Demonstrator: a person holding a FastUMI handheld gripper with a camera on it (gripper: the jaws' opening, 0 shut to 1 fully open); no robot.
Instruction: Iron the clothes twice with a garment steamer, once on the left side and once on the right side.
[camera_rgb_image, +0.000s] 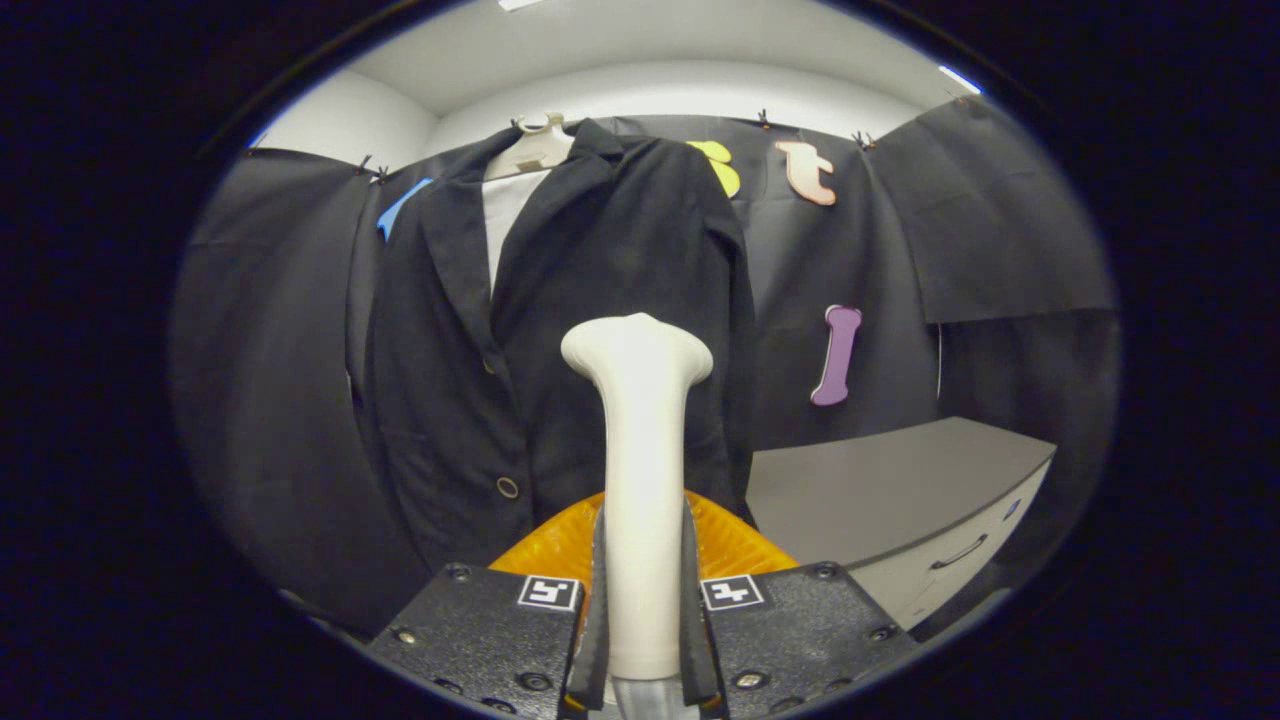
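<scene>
Upright, white garment steamer (640, 480) in gripper (642, 620), before black jacket (560, 330).

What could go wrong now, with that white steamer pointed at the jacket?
1. The gripper is shut on the garment steamer low on its handle, so the tall head could tilt or slip when it presses on the cloth.
2. The black jacket hangs loosely from a hanger; a push might swing it away instead of smoothing it.
3. The cabinet stands close beside the jacket and could be bumped on that side's pass.
</scene>
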